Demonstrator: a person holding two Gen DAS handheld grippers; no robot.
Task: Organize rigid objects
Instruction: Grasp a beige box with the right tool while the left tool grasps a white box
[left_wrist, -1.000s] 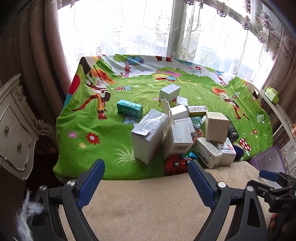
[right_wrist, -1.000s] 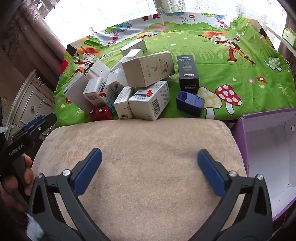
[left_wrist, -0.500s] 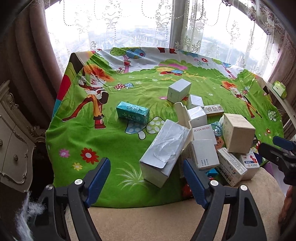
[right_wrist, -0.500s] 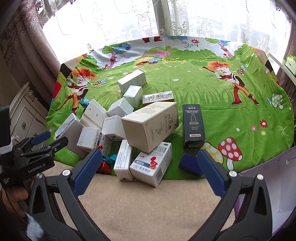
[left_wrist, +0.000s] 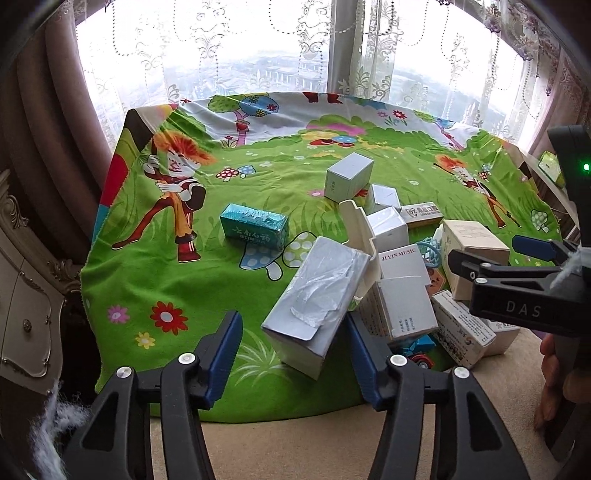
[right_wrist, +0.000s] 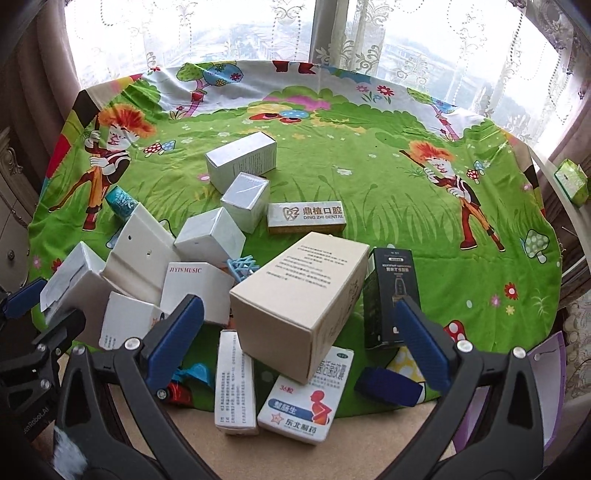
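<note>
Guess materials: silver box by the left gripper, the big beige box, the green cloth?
Silver box: likely cardboard with a glossy metallic face, under wrinkled clear film that catches glare. Beige box: matte paperboard, sharp folded edges, printed text. Green cloth: soft printed fabric, creased, draping over the edge.

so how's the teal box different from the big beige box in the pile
The teal box lies flat and alone on the green cloth; the big beige box sits tilted, propped on other cartons. The teal box is shiny and smaller; the beige box is matte, with printed text on top. Both are closed rectangular cartons.
</note>
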